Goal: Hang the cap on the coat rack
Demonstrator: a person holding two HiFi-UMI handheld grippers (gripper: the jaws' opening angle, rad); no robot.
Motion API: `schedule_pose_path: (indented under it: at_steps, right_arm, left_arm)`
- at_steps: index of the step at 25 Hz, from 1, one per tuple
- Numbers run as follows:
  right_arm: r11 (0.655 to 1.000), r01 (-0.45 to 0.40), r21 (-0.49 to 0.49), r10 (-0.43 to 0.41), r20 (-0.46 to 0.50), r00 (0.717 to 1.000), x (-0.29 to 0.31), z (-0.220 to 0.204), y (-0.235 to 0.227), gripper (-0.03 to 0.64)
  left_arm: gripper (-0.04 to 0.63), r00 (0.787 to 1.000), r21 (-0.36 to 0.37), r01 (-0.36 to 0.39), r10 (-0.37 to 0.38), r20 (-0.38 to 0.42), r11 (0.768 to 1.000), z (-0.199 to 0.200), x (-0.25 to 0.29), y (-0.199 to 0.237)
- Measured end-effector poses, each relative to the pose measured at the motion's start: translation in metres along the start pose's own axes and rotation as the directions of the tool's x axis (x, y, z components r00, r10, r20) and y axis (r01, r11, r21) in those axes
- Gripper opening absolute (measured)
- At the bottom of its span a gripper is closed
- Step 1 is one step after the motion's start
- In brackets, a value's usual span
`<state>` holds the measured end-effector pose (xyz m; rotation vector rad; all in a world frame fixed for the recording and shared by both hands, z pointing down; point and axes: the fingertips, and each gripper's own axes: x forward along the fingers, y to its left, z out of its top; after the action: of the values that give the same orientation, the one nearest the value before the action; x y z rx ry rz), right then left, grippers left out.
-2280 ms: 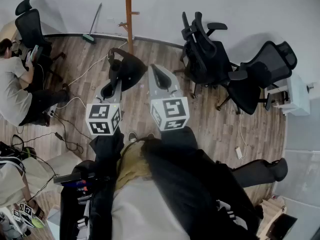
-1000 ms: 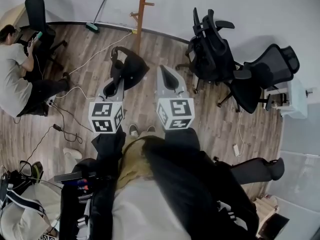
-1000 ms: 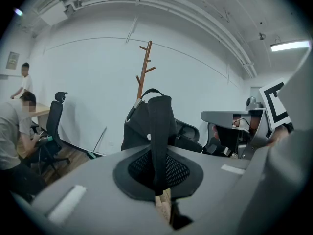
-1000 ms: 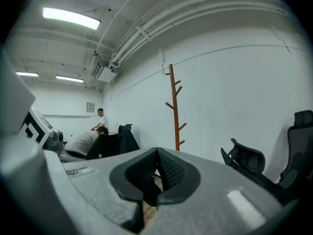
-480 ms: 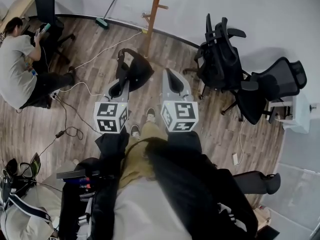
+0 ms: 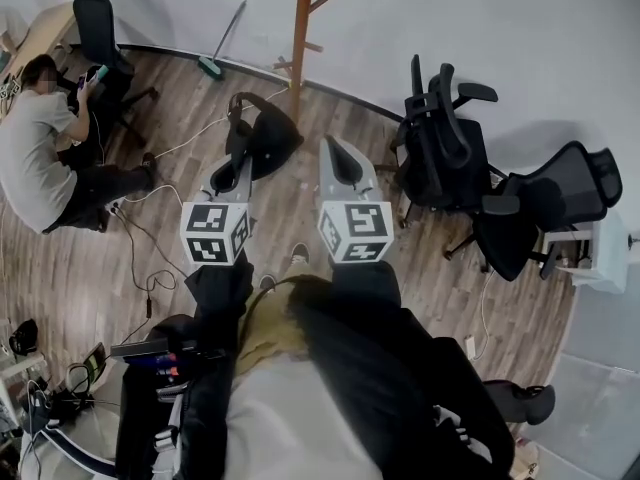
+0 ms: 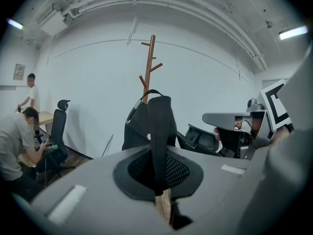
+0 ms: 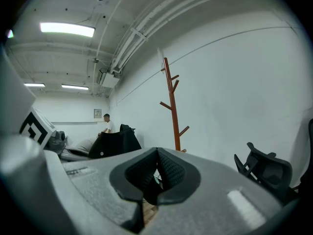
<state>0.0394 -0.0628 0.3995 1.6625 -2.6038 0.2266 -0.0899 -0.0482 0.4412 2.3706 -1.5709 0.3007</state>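
Where the wood-plank floor (image 6: 200, 98) meets the white wall (image 6: 520, 28), a group of black office chairs (image 6: 445, 148) stands at the right. A seated person (image 6: 40, 158) is at the far left. Between them a wooden coat rack (image 6: 301, 18) stands upright by the wall, ahead of both tools. Noted: the black cap (image 6: 268, 136) is held in the air above the floor, near the rack's base in the head view but apart from it. Noted: the left claw (image 6: 238, 148) is pinching a black band of the cap (image 7: 159, 131), with the crown beyond its tips. Alongside it, the right claw (image 6: 331, 145) is pressed together on nothing, clear of the cap.
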Motion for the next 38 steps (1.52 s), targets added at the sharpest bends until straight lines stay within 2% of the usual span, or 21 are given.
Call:
schedule_pose_path:
  at_steps: [10,17,22,25,28,35,38]
  right_arm:
    - [0.998,-0.052,0.023,0.053,-0.028,0.998,0.027,0.001,-0.031,-0.003]
    - [0.997,-0.057,0.054,0.06,-0.056,0.997,0.038,-0.008,-0.055,-0.003]
    - [0.998,-0.044,0.05,0.048,-0.078,0.996,0.052,-0.016,-0.054,-0.003]
    - [0.999,-0.032,0.035,0.035,-0.085,0.996,0.082,-0.01,-0.053,-0.003]
    - [1.0,-0.018,0.02,0.02,-0.078,0.997,0.096,0.0,-0.059,-0.003]
    - [1.0,-0.003,0.004,0.003,-0.036,0.999,0.103,0.018,-0.066,-0.003]
    - [1.0,0.017,0.001,-0.017,-0.04,0.999,0.132,0.024,-0.062,-0.003]
  left_arm:
    - [0.005,0.999,0.006,-0.046,0.046,-0.011,0.999,0.018,0.034,0.002]
    - [0.005,0.997,0.015,-0.067,0.067,-0.033,0.998,0.026,0.059,0.005]
    - [0.005,0.998,0.023,-0.045,0.046,-0.044,0.999,0.028,0.072,0.017]
    - [0.005,0.998,0.013,-0.028,0.029,-0.047,1.0,0.037,0.095,0.041]
    - [0.005,0.999,0.015,-0.01,0.011,-0.037,1.0,0.049,0.107,0.047]
    - [0.005,1.0,0.071,0.03,-0.03,-0.003,0.997,0.075,0.111,0.041]
    - [0.005,0.998,0.089,0.064,-0.064,0.0,0.994,0.092,0.123,0.063]
